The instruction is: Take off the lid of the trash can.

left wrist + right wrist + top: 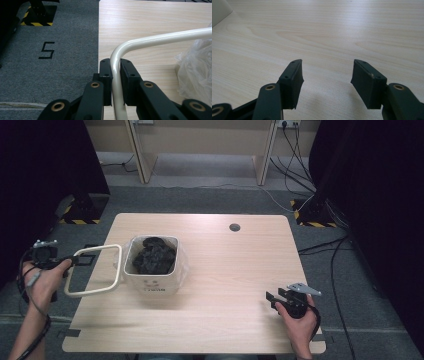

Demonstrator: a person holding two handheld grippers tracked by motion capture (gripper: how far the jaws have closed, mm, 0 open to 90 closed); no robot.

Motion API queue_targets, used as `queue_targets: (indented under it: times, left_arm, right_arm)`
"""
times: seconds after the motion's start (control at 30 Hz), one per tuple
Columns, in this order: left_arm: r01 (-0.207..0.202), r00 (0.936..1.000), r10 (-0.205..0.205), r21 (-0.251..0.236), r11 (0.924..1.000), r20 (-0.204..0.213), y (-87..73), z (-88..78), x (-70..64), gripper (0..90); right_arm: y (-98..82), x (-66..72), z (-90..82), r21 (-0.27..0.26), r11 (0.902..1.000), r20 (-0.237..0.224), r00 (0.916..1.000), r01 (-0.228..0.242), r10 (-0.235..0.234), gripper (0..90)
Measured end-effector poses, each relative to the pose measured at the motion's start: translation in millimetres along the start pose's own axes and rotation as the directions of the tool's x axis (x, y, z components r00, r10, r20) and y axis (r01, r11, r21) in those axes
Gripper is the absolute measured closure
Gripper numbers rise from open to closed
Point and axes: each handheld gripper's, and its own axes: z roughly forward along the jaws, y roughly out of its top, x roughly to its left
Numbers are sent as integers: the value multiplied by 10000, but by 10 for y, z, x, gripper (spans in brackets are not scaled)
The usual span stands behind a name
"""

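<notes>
In the high view, the left tool (75, 260) sits at the left edge of the frame, off the desk's (235, 270) left side, clamped on the cream wire handle (94, 270), a rounded rectangular loop that lies level over the desk's left portion and runs to the left wall of the cream bin (151, 282). The left gripper view confirms the grip: both black pads press on the handle (115, 75) just below its bend at lower centre of the frame, from where the tube curves away to the right edge. The bin stands upright at left of centre on the desk, lined with a clear plastic bag (181, 265) and holding dark crumpled material (152, 256). The right tool (272, 299) rests low at the lower right of the high view, well apart from the bin. In the right gripper view its jaws stand wide over bare desk (324, 32), nothing between them.
</notes>
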Motion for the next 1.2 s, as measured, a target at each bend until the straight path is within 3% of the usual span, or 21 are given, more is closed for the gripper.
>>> queue_targets:
  times: [1.2]
  left_arm:
    - [179, 9994, -177, 49, 9998, -313, -111, -57, 182, 797]
  right_arm:
    - [0, -2, -1, 27, 10000, 31, 10000, -31, 31, 421]
